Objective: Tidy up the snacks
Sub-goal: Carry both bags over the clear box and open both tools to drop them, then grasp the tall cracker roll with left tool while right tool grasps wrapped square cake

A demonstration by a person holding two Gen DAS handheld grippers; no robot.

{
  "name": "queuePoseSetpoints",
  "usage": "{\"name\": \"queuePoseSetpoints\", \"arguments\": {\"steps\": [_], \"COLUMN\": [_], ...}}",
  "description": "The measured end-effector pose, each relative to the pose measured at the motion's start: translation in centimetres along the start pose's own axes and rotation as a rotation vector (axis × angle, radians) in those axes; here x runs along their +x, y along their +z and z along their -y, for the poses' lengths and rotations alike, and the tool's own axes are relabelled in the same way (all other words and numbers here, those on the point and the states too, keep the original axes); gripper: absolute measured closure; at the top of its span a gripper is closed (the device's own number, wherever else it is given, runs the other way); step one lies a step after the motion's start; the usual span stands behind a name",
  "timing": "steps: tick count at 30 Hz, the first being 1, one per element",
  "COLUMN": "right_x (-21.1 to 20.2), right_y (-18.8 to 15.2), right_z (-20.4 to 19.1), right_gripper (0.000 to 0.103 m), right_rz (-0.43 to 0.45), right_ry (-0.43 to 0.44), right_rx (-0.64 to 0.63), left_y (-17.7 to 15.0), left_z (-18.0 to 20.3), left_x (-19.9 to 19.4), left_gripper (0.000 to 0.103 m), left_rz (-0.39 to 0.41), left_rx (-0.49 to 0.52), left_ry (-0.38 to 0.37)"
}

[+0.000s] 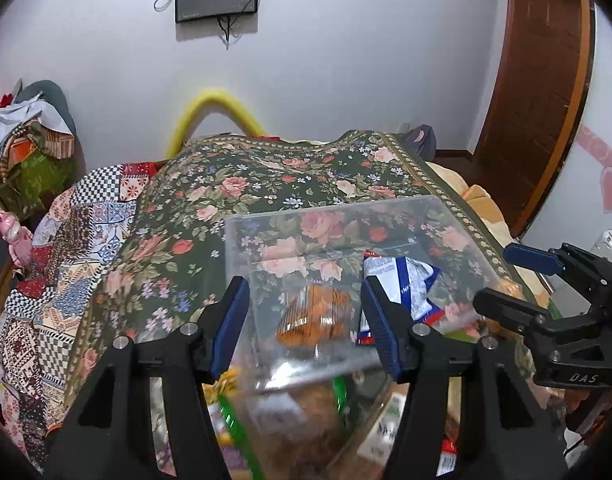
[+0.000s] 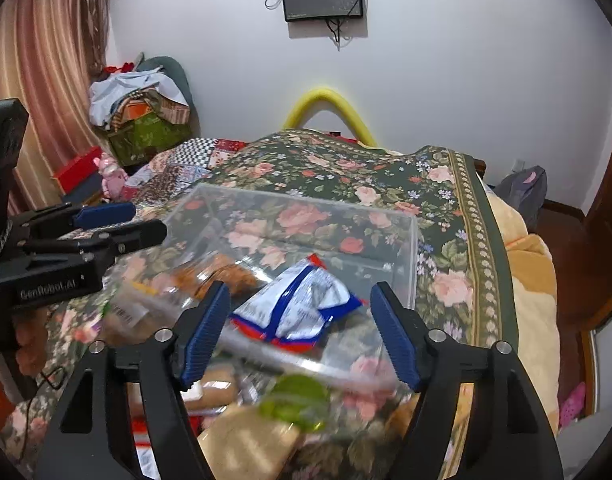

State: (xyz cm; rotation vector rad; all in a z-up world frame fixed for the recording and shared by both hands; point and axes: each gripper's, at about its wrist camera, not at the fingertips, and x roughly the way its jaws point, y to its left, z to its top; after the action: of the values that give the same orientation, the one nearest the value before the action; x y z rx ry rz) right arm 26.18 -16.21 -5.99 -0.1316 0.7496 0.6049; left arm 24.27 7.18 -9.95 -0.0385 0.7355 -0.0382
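- The left gripper (image 1: pixel 306 320) is hanging over the near edge of a clear box (image 1: pixel 446 216), its jaws spread wide with nothing between them.
- The box is sitting on a floral blanket (image 1: pixel 265 176).
- An orange snack (image 1: pixel 318 316) and a white-and-blue packet (image 1: pixel 402 284) are lying inside the box, side by side.
- More snacks (image 1: pixel 306 420), blurred, are lying in front of the box.
- The right gripper (image 1: pixel 506 276) is reaching in from the right edge, its jaws apart and holding nothing.
- A yellow tube (image 1: pixel 217 100) is arching behind the blanket.
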Motion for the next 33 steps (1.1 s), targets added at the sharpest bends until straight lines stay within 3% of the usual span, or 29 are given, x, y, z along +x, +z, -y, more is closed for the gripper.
{"name": "queuePoseSetpoints", "arguments": {"steps": [11,18,22,24,26,30,33], "right_x": [-0.2,1.7,1.5,1.2,0.8,0.0,-0.4], "right_y": [-4.5,-6.9,-8.1,-8.5,-8.9,-9.5,-10.1], "right_z": [-2.4,-3.2,-3.0,-2.6,-2.2,-1.9,-1.2], "right_gripper": [0.027,0.027,0.027,0.030,0.040,0.048,0.051], "right_rz": [-0.079,-0.167,-0.175,-0.177,-0.188,-0.181,-0.186], "right_ry": [0.017,0.004,-0.014,-0.010,0.006,-0.006,-0.001], "right_rx": [0.009,0.000,-0.003,0.002,0.009,0.011,0.022], "left_y": [-4.8,-8.3,-9.4,-9.7,-9.7,-9.7,-9.4], "left_z": [-1.5,-2.0,-1.4,-0.8,0.0,2.1,3.5], "left_x": [-4.2,-4.3,-4.4,-4.5,-4.4,-3.6,-2.8], "left_gripper": [0.043,0.043,0.043,0.043,0.043,0.043,0.050], "left_rz": [-0.010,-0.065,-0.082,-0.081,-0.079,-0.082,-0.091], "left_rx": [-0.009,-0.028,-0.028,-0.019,-0.007,0.033,0.065], "left_ry": [-0.005,-0.007,-0.037,-0.055,-0.076,-0.116,-0.143]}}
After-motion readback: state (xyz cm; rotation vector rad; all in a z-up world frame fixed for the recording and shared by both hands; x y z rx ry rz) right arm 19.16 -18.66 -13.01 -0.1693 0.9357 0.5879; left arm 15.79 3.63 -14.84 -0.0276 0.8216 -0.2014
